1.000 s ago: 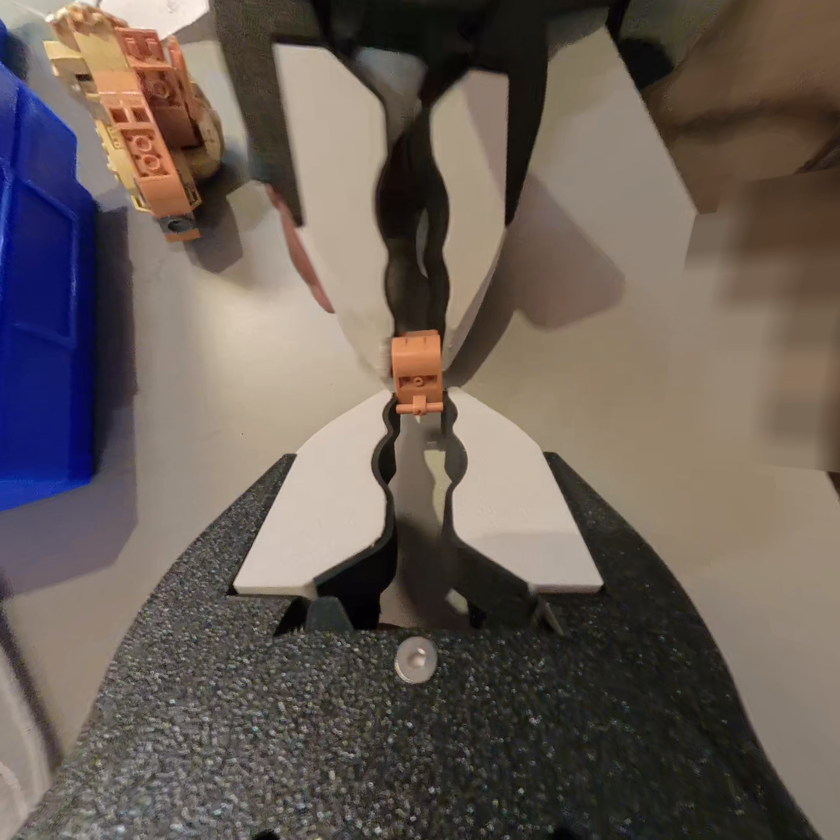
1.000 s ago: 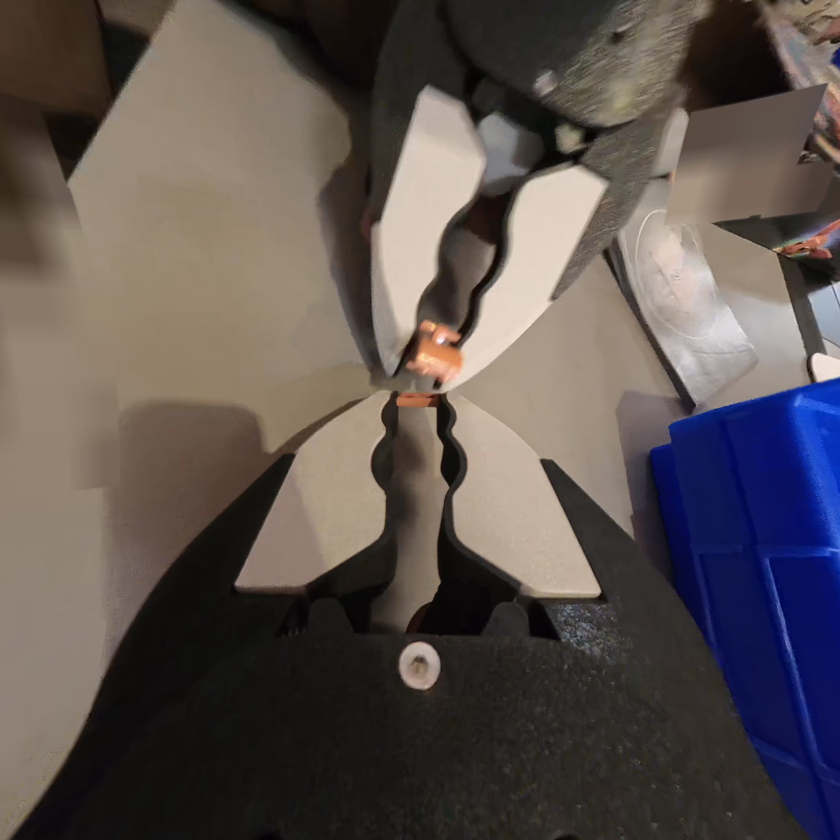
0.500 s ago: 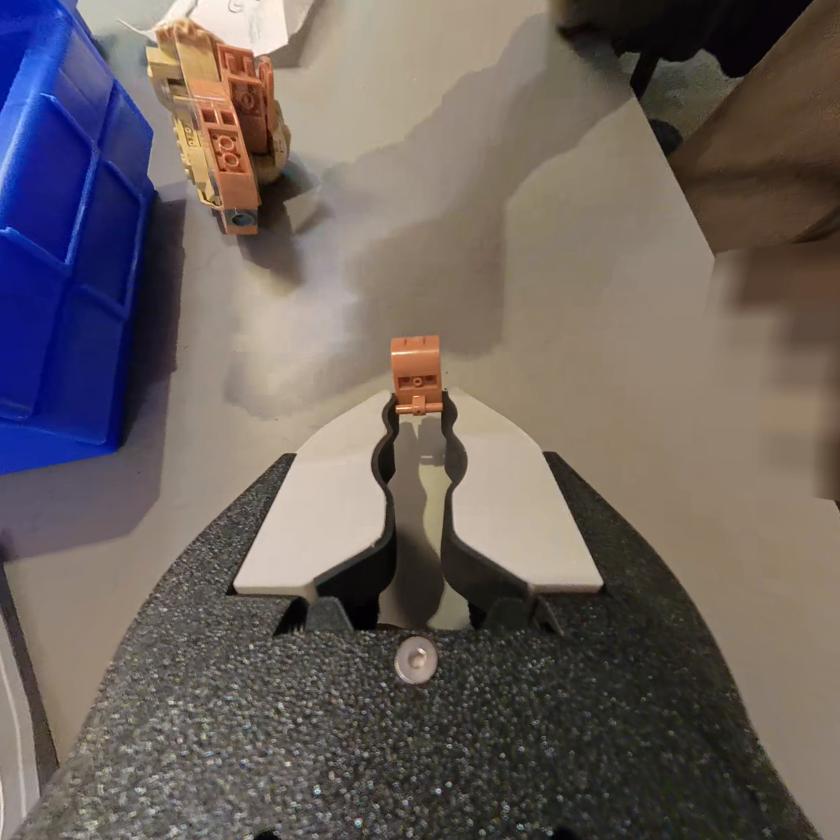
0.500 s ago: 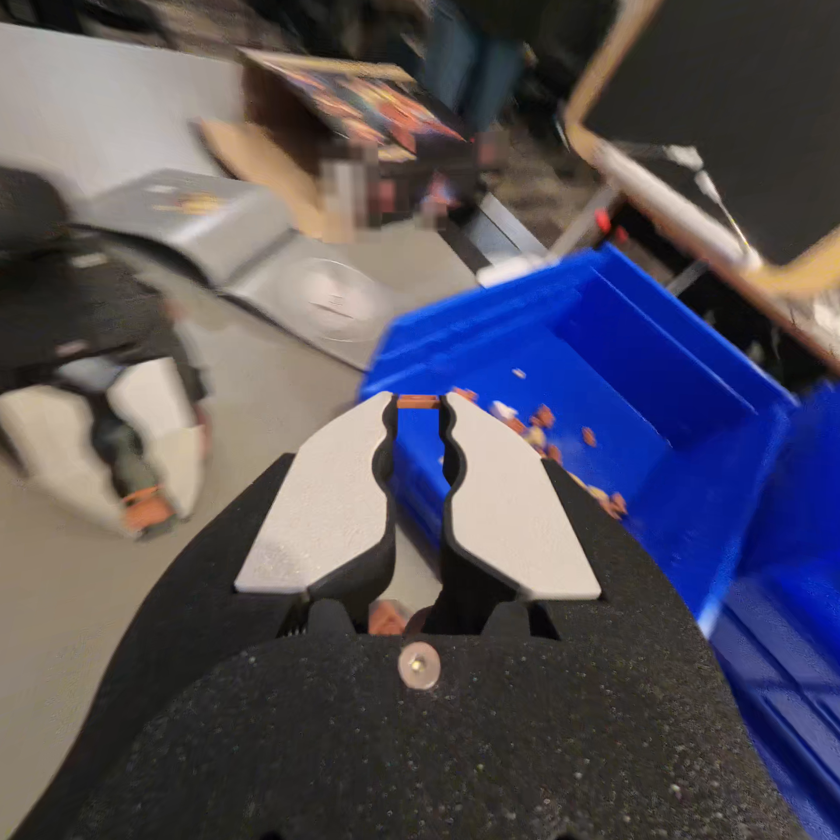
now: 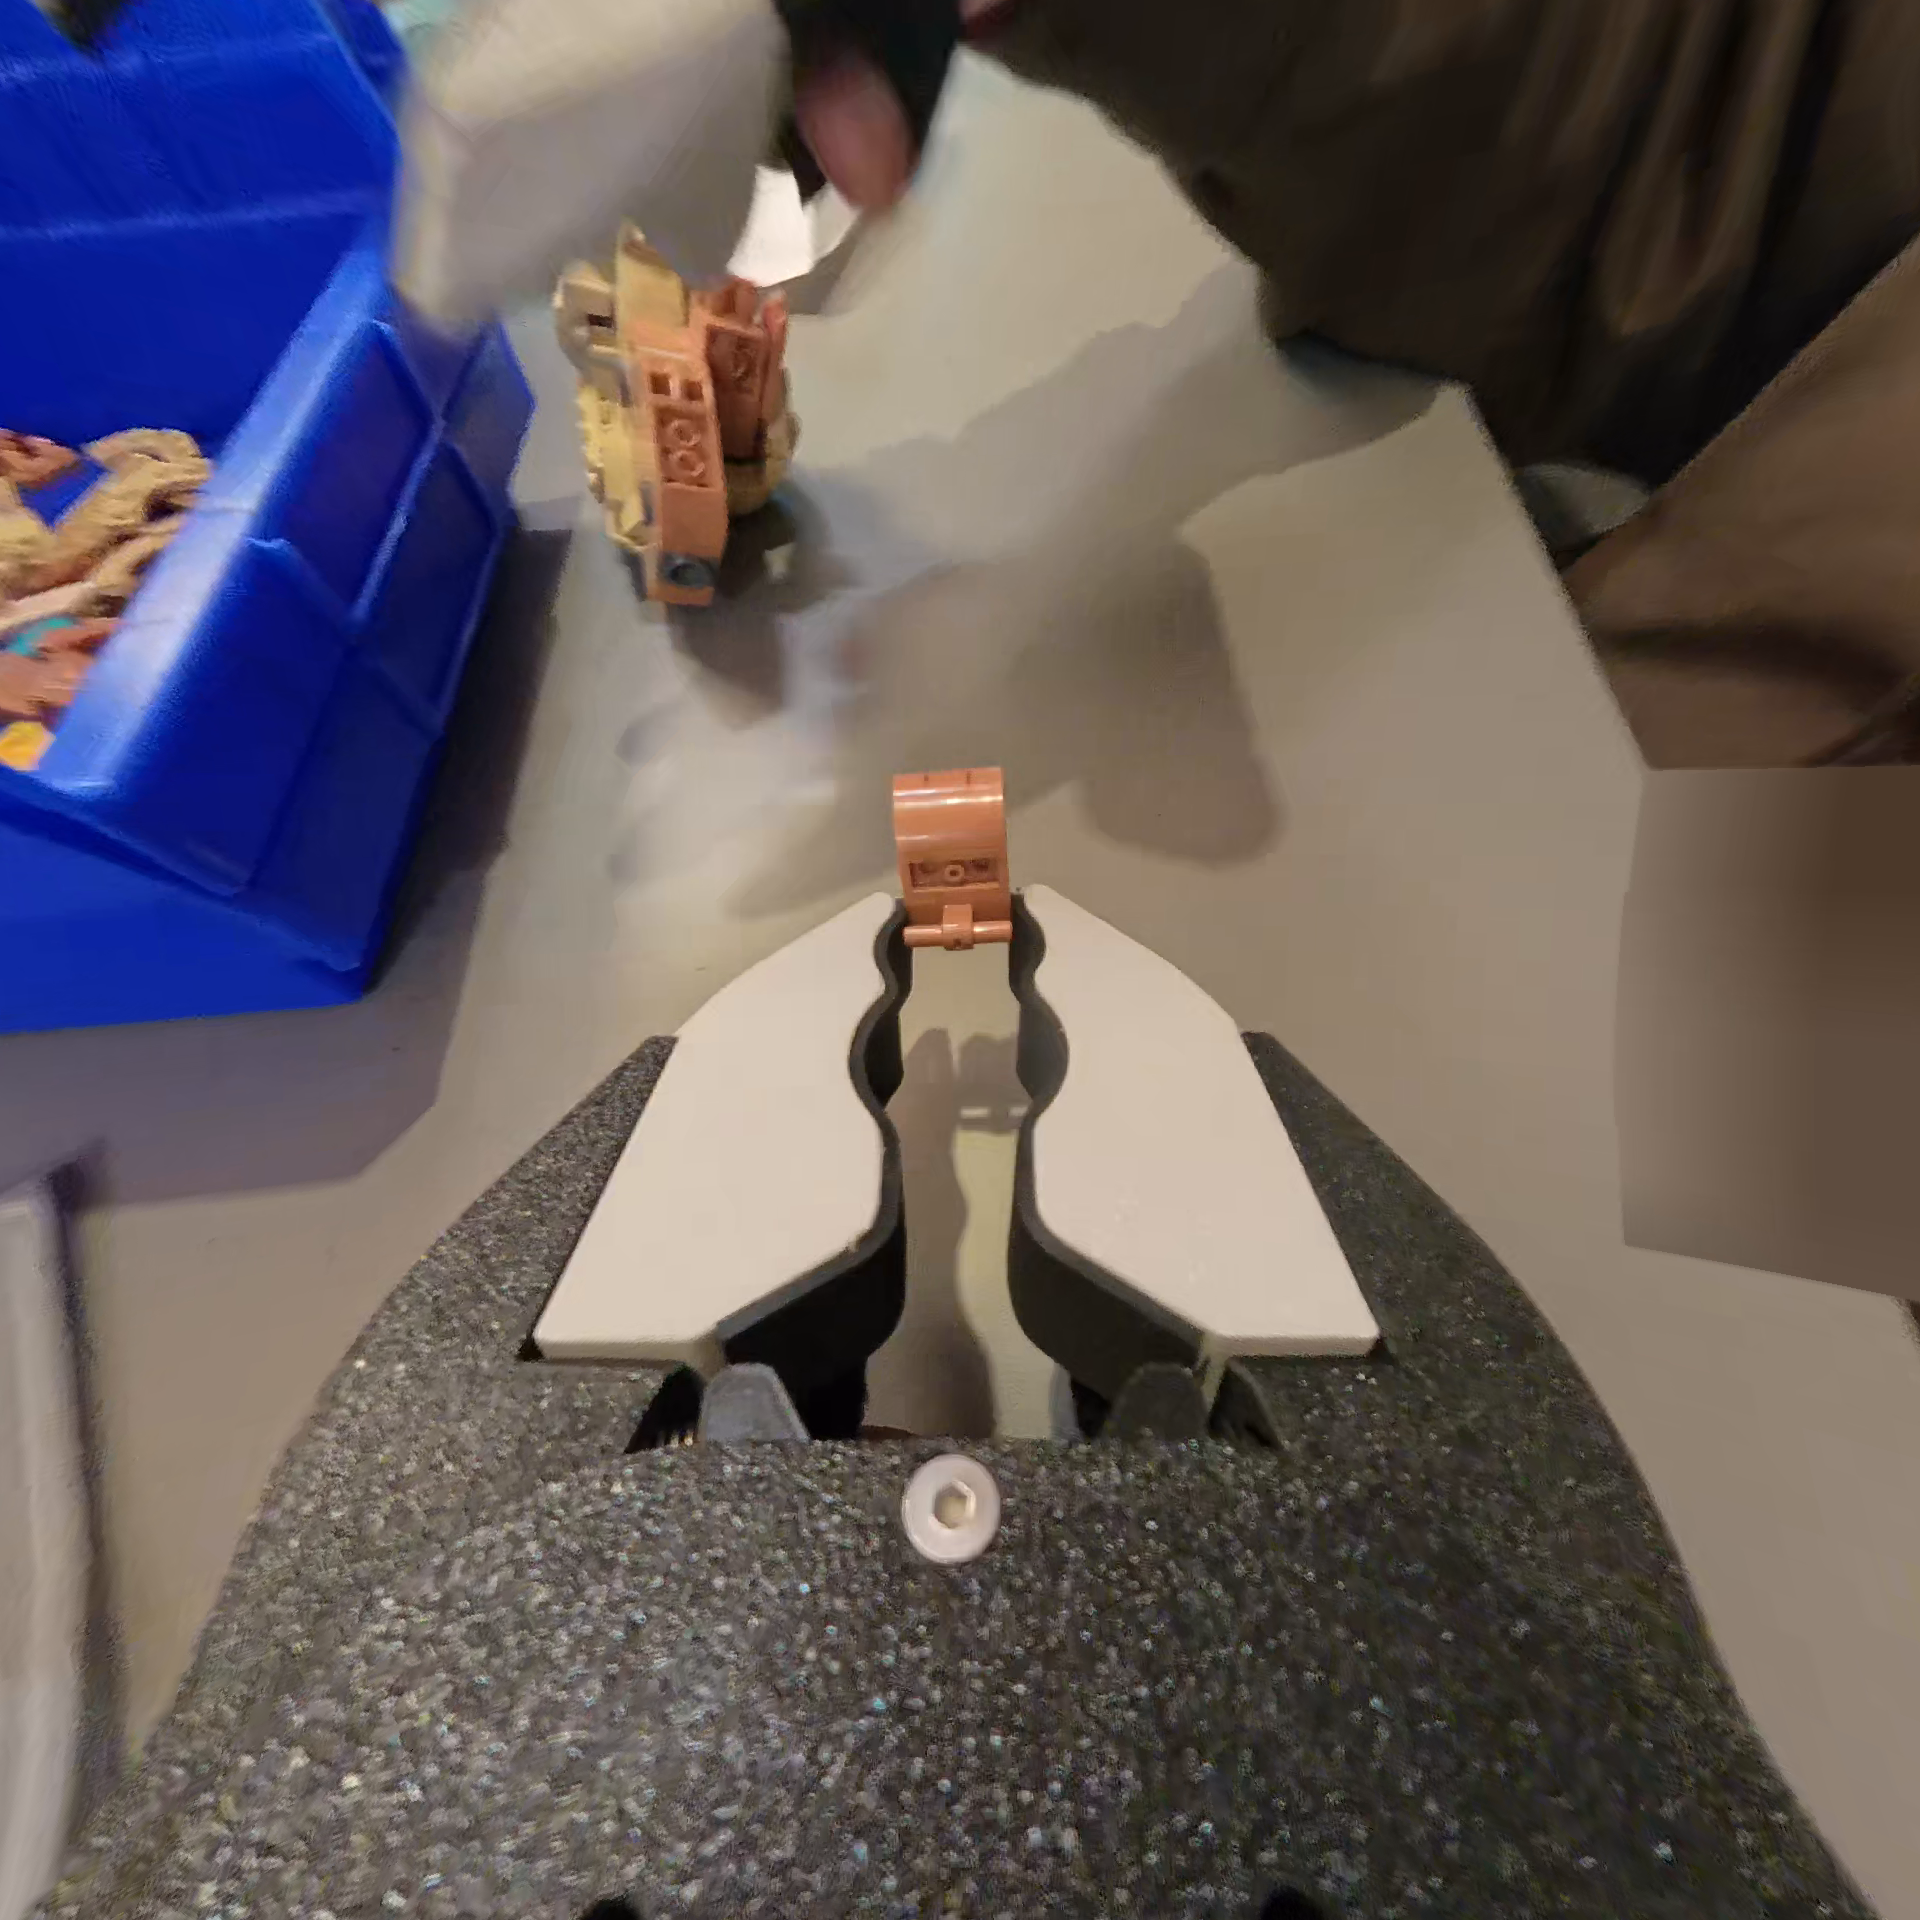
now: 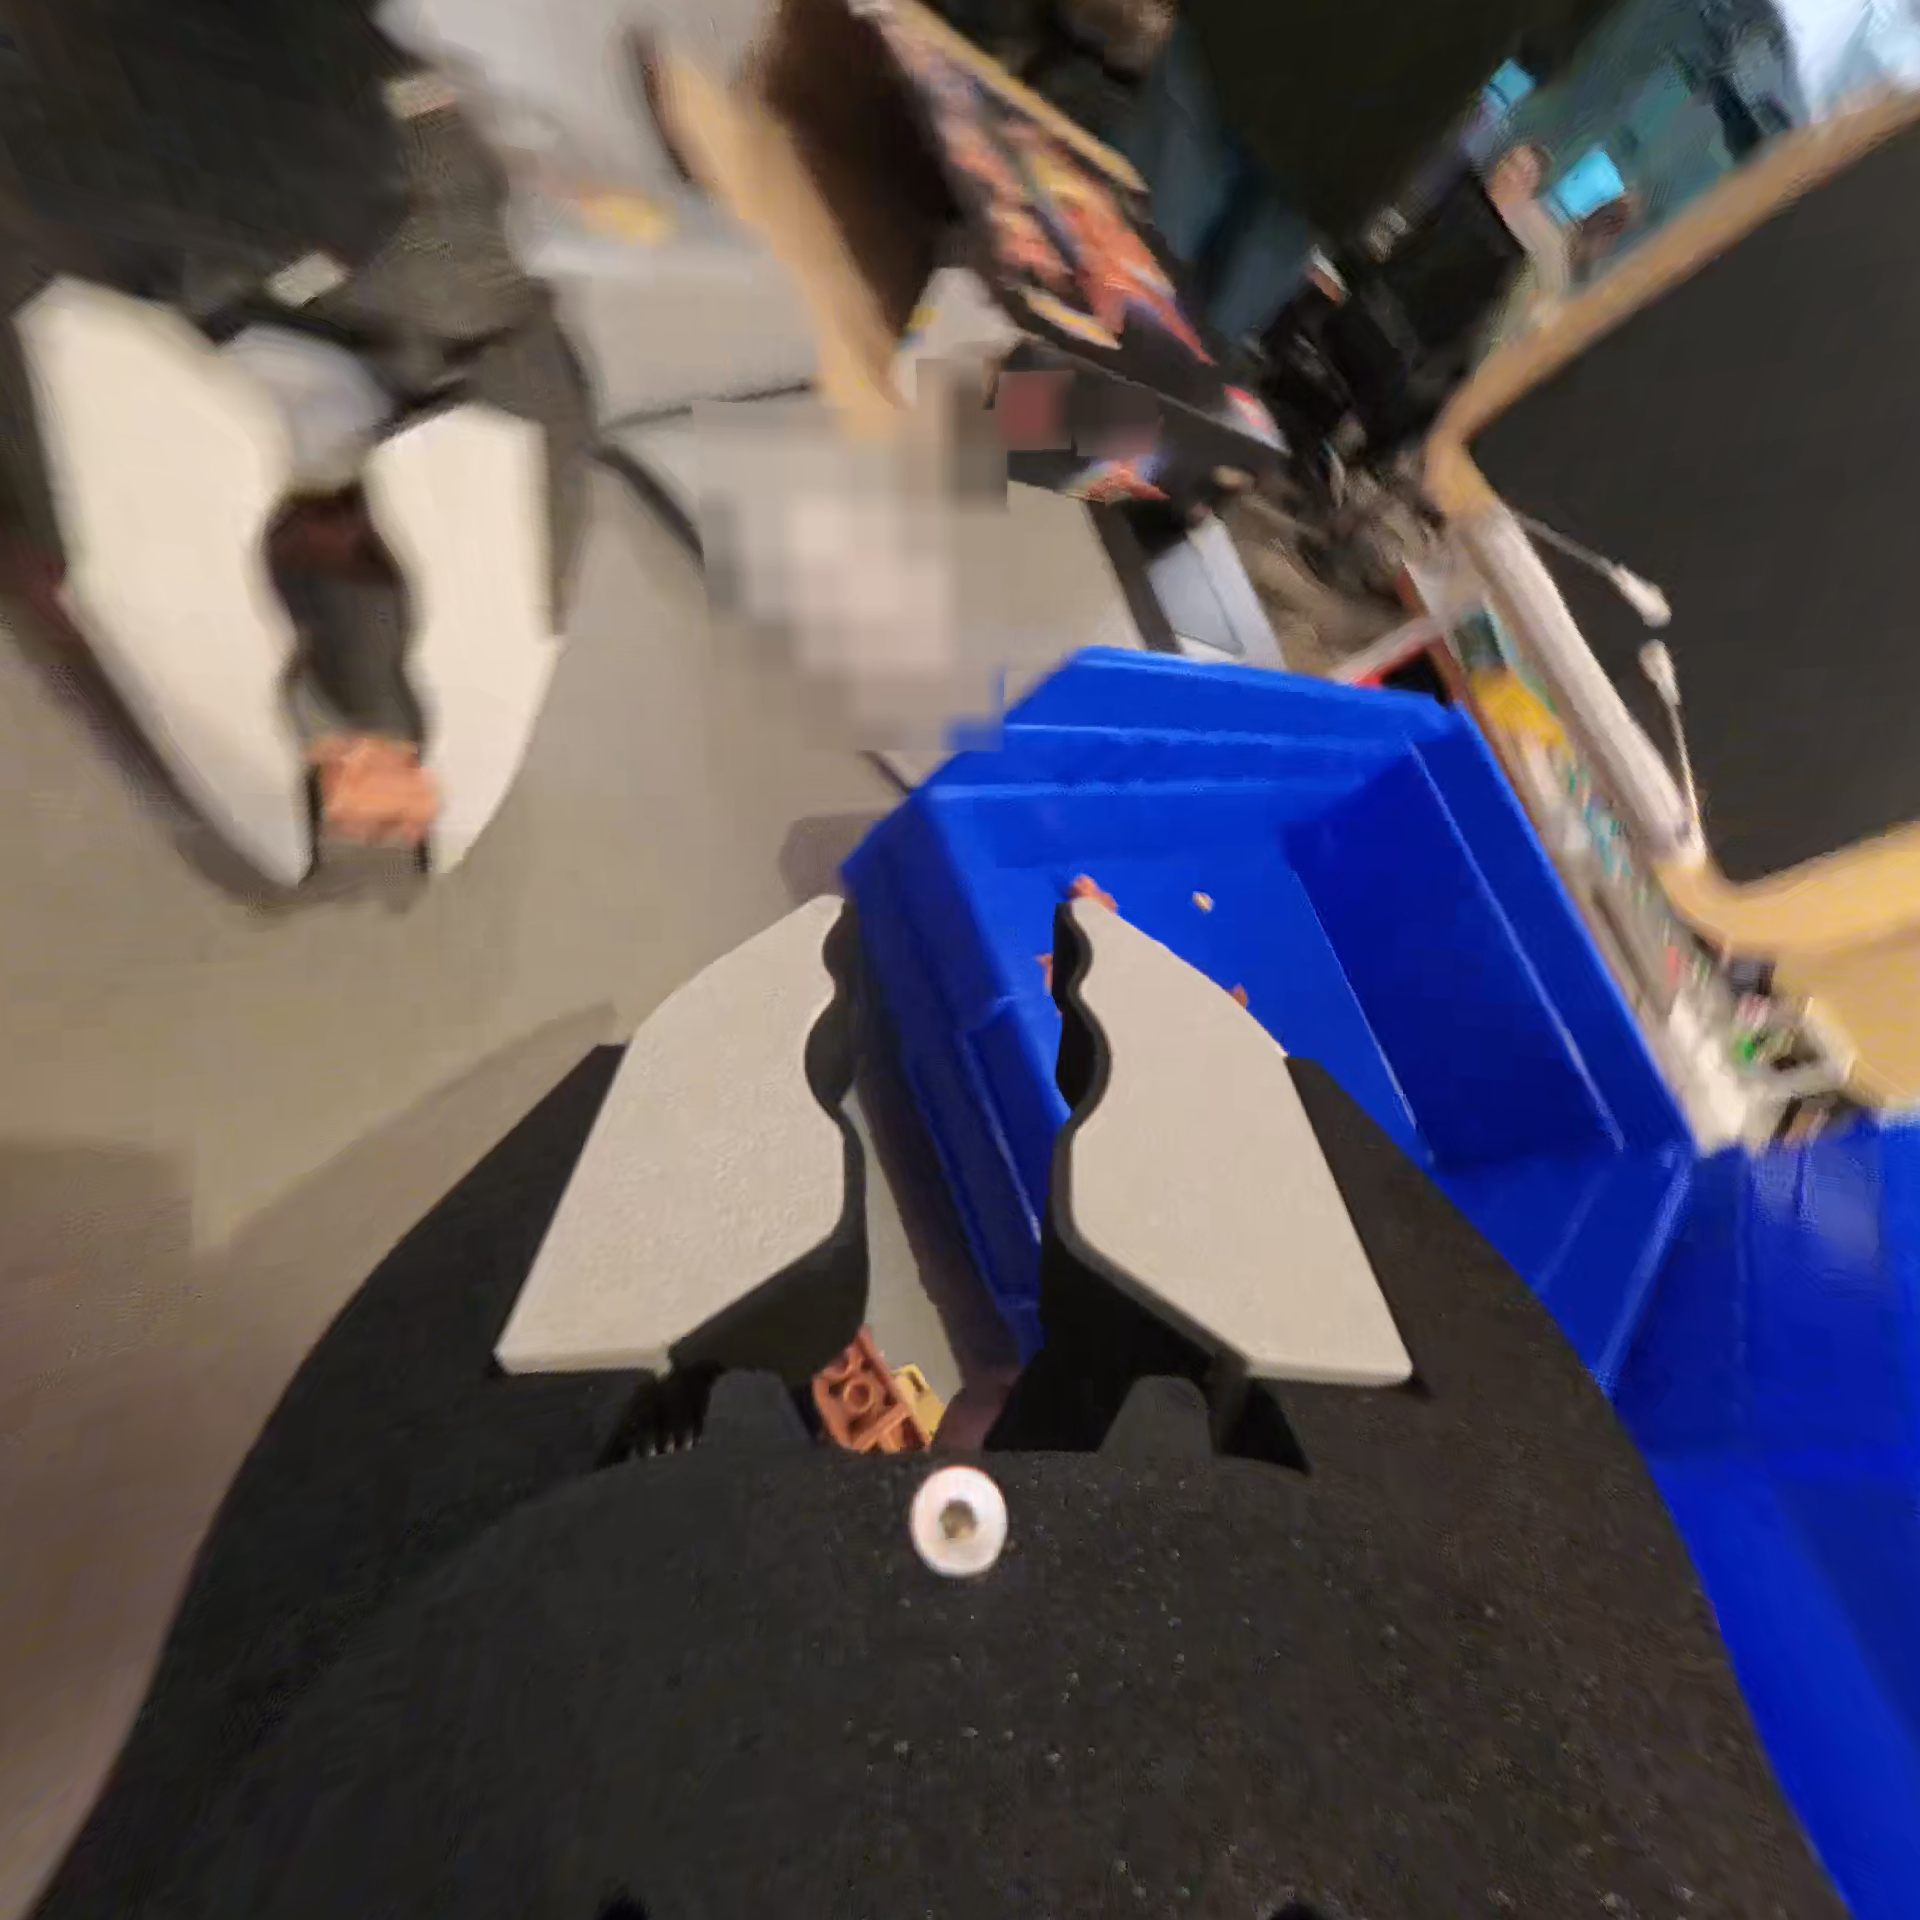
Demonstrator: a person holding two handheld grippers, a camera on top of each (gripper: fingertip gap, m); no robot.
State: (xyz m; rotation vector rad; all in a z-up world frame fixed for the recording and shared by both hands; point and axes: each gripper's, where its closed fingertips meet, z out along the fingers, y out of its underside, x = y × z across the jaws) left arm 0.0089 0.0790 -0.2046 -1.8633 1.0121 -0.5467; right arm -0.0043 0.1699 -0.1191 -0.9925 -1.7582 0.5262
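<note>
My left gripper [image 5: 956,916] is shut on a small orange-brown brick piece [image 5: 950,844], which sticks out past the fingertips above the grey table [image 5: 1403,987]. The right wrist view shows the same gripper [image 6: 369,821], blurred, with the piece [image 6: 374,792] at its tips. My right gripper [image 6: 951,914] is open with nothing between its fingertips, and hangs over the near corner of a blue bin [image 6: 1195,717]. A few small orange bits [image 6: 1086,889] lie inside that bin.
A tan and orange brick model [image 5: 686,436] stands on the table beyond the left gripper. A blue bin [image 5: 312,540] with tan and orange pieces sits to its left. A person's dark sleeve [image 5: 1507,208] and a blurred pale shape [image 5: 540,156] are at the top. Cluttered shelves [image 6: 1558,675] lie behind the right bin.
My right gripper swung away from the left gripper to the blue bin and opened; the thin orange piece at its tips is gone. The left gripper still holds its piece.
</note>
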